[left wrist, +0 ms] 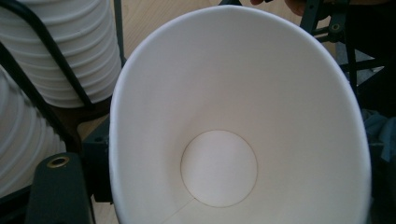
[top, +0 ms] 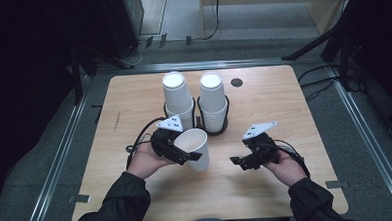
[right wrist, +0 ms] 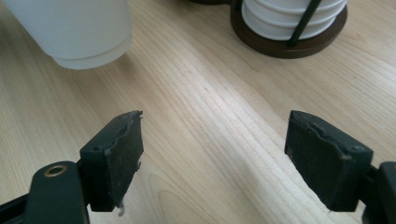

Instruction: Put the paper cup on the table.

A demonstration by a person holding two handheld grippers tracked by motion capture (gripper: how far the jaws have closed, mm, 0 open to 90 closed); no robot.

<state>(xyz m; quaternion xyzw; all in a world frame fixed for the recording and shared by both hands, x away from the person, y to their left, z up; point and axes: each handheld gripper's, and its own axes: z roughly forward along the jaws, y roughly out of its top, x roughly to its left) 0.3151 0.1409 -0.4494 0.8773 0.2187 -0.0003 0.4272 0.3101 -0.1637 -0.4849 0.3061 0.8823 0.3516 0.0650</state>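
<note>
Cup (top: 194, 146) — one, gripped by left tool (top: 183, 154); two stacks (top: 177, 99) behind — right tool (top: 241, 163) open.

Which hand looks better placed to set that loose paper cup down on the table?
Left: its tool already grips the paper cup just above the table. The right tool is open with nothing between its jaws.

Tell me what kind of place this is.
Probably a lab or recording studio: a bare wooden table on dark carpet, with metal rails beside it, tripod legs and cables behind, and stacked paper cups set out in holders.
</note>
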